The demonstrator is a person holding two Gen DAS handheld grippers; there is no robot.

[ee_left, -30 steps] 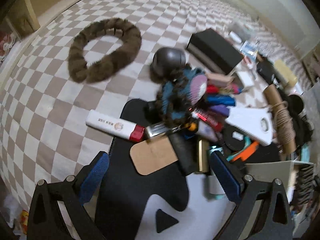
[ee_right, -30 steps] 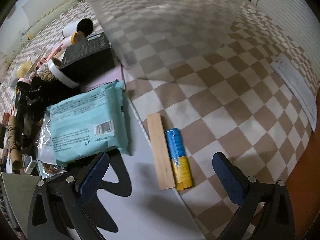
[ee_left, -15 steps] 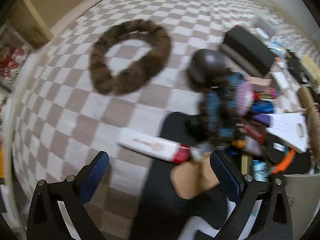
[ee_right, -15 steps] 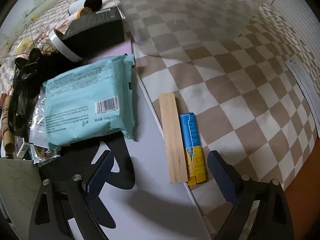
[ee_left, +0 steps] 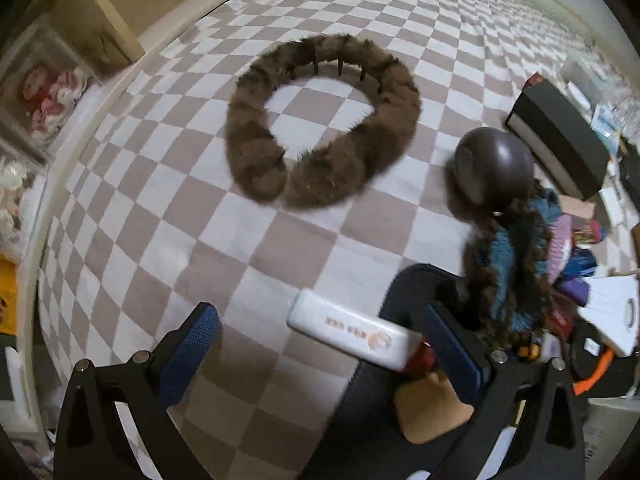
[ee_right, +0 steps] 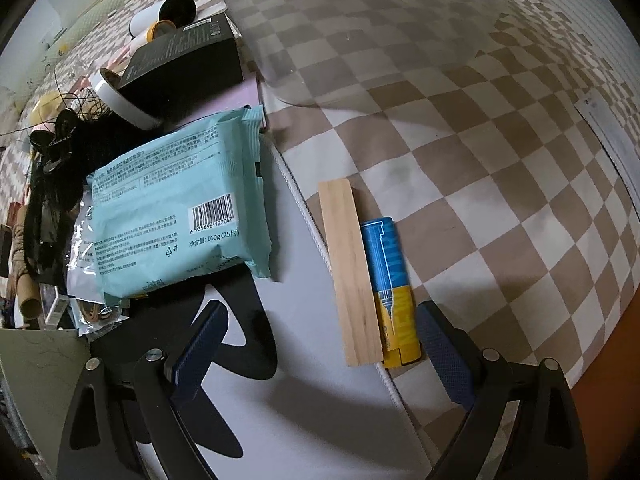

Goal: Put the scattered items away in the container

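Two wide-open, empty grippers: left [ee_left: 320,344] over white tube [ee_left: 352,334], right [ee_right: 320,342] over wooden slat [ee_right: 350,272]

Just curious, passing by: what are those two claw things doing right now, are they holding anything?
Left gripper: open, holding nothing; a white tube lies between its fingers.
Right gripper: open, holding nothing; a wooden strip lies below it.
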